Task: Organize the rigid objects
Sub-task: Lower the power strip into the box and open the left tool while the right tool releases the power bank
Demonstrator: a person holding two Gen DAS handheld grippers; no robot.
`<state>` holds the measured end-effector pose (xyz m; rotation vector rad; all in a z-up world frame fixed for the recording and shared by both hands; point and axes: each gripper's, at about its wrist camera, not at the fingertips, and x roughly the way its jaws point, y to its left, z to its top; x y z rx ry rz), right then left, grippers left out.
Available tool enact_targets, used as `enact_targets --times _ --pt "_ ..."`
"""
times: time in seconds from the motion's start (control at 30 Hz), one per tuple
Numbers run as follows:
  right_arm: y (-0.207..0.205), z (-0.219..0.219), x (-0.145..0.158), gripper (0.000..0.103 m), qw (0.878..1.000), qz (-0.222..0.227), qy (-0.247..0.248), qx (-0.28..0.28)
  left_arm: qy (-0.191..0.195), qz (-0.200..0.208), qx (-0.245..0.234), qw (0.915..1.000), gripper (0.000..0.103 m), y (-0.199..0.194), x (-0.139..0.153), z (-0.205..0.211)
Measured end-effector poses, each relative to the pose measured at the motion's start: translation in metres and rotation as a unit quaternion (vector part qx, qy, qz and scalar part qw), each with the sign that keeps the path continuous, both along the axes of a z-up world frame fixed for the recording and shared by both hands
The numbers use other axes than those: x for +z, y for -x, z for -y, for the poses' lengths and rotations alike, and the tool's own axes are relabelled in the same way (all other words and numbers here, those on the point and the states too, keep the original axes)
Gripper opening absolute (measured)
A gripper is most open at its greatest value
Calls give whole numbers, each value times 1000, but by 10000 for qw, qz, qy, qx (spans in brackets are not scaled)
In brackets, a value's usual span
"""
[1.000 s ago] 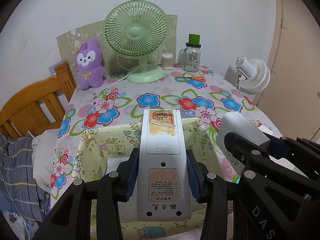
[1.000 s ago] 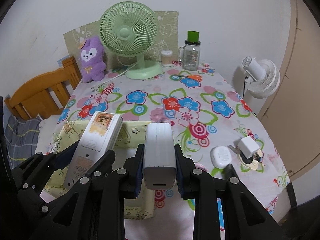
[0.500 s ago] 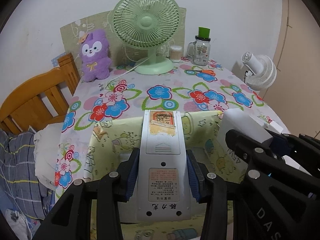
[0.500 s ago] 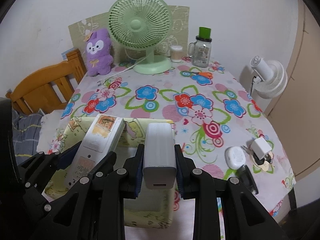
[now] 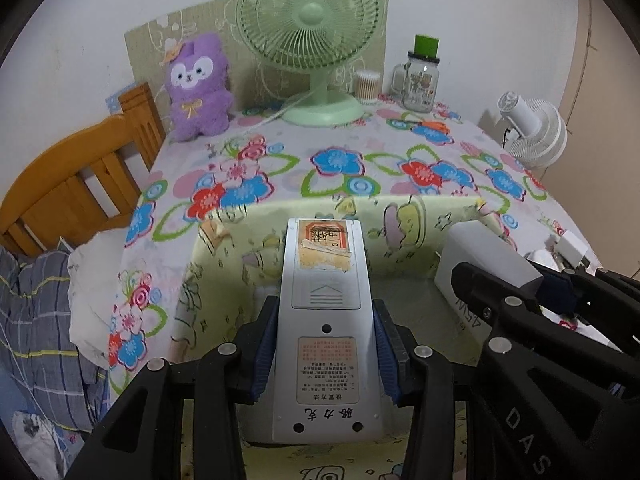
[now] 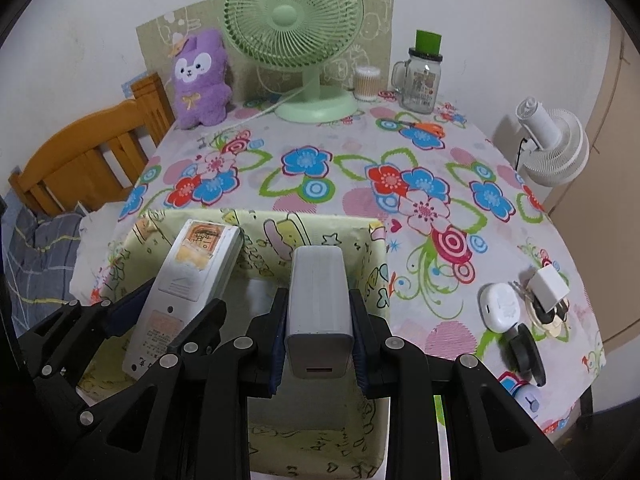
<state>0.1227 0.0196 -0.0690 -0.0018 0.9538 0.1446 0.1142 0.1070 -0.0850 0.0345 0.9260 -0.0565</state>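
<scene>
My left gripper [image 5: 324,344] is shut on a white remote control [image 5: 324,320], back side up, with a torn orange sticker near its tip. It hangs over the open yellow cartoon-print fabric box [image 5: 224,248]. My right gripper [image 6: 318,340] is shut on a white charger block [image 6: 318,296], held over the same box [image 6: 372,256] beside the remote control [image 6: 188,280]. In the left wrist view the charger block [image 5: 480,256] and the right gripper's black frame sit at the right. The box's floor is mostly hidden by both grippers.
On the flowered tablecloth [image 6: 320,168] lie a white plug adapter [image 6: 549,285], a white oval case [image 6: 500,306] and a black disc [image 6: 526,350] at the right. At the back stand a green fan [image 6: 296,28], a purple plush [image 6: 200,76] and a glass jar [image 6: 422,76]. A wooden chair [image 6: 80,160] stands at the left.
Both grippers have moved forward and down with their loads. The fabric box now lies closer beneath them and fills more of both views.
</scene>
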Motion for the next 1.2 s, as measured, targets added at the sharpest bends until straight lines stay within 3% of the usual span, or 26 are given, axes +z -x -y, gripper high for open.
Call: enact_targets --times 0.3,0.77,0.87,0.93,1.03,1.1,1.2 --pt "-6 0 -17 31 9997 -240 -34 -12 4 -229 -25 9997 47 -6 -14 2" --pt "-9 8 -15 31 9989 -336 -251 186 295 -393 -173 9986 75 -5 -9 10" --pt "-7 9 -12 34 9986 -348 -356 193 146 -245 -133 9995 90 2 -1 11" --pt "-4 9 -8 39 9987 -302 -347 206 69 -132 -115 9998 93 7 4 10" --pt "2 7 0 56 9995 -148 -210 191 59 -81 -72 9999 94 9 9 8" --pt "7 8 5 60 9994 -78 -261 219 54 -22 -55 10000 94 12 13 8" --pt "12 10 13 75 9998 67 -112 137 -28 100 -84 9999 95 19 20 12"
